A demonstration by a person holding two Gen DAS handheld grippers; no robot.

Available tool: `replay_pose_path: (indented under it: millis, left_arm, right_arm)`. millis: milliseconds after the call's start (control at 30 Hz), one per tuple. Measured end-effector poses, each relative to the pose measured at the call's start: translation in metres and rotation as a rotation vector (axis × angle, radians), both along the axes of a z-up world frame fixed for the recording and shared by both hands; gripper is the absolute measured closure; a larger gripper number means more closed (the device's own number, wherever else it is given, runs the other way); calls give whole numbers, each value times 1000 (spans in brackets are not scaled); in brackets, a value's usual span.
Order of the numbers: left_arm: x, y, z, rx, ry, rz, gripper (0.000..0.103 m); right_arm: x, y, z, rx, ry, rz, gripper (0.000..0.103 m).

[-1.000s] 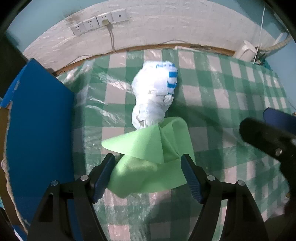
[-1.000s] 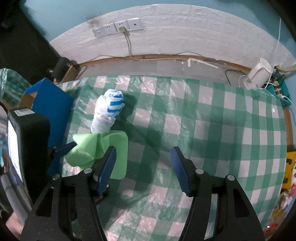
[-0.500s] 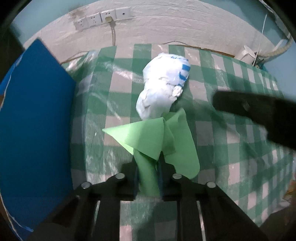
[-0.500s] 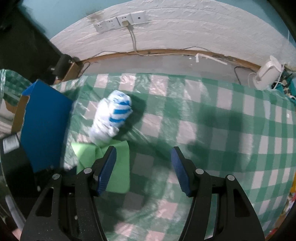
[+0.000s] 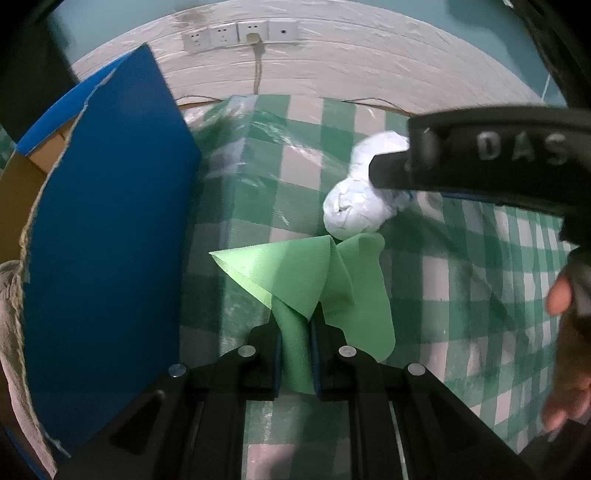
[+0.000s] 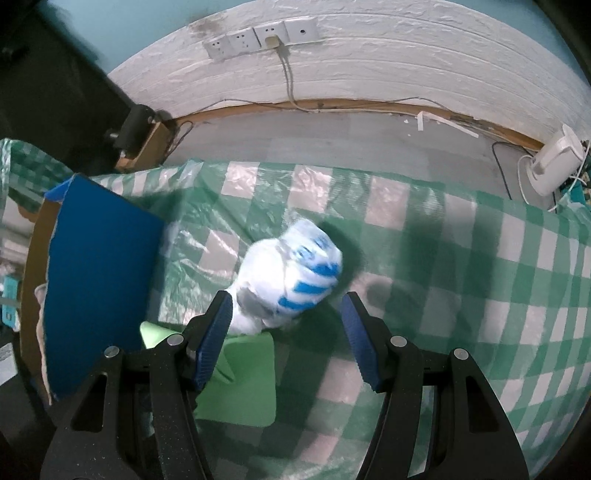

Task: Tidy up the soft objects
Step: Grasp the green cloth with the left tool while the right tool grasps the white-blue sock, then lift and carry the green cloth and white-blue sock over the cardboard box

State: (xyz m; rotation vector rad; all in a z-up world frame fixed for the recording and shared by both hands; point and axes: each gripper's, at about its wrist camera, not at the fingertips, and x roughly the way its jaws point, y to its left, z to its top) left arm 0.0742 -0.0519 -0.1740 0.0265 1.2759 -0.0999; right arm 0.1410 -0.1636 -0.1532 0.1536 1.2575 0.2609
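Observation:
My left gripper is shut on a light green cloth, which is bunched between its jaws and lifted above the green checked tablecloth. A white bundle with blue stripes lies on the cloth just beyond it, and it also shows in the left wrist view. My right gripper is open, its jaws on either side of the near end of the bundle, not touching it. The green cloth lies below the right gripper's left finger. The right gripper's body crosses the left wrist view at the upper right.
A cardboard box with a blue flap stands at the table's left edge; it also shows in the right wrist view. A white brick wall with sockets is behind. A white device stands on the floor at the far right.
My left gripper has closed on the green cloth, lifted it and swung left toward the blue box. My right gripper has moved left and forward over the striped bundle, staying open.

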Motion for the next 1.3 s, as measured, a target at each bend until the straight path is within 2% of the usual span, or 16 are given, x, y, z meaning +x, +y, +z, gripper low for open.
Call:
replay_pose_path:
  millis: [400, 533, 633, 933, 1300]
  left_arm:
    - [-7, 1, 2, 0, -6, -10, 91]
    - [-6, 1, 3, -5, -3, -10, 91]
    - [-5, 3, 4, -4, -3, -12, 91]
    - [-1, 5, 7, -13, 3, -7, 92]
    - [-9, -4, 31, -27, -57, -54, 94]
  right_arm:
    - [21, 12, -13, 13, 17, -49, 42]
    - [21, 18, -10, -33, -18, -27, 57]
    - [18, 18, -6, -91, -43, -25, 61]
    - [2, -7, 7, -140, -55, -35, 62]
    - [-36, -27, 28, -184, -77, -22, 62]
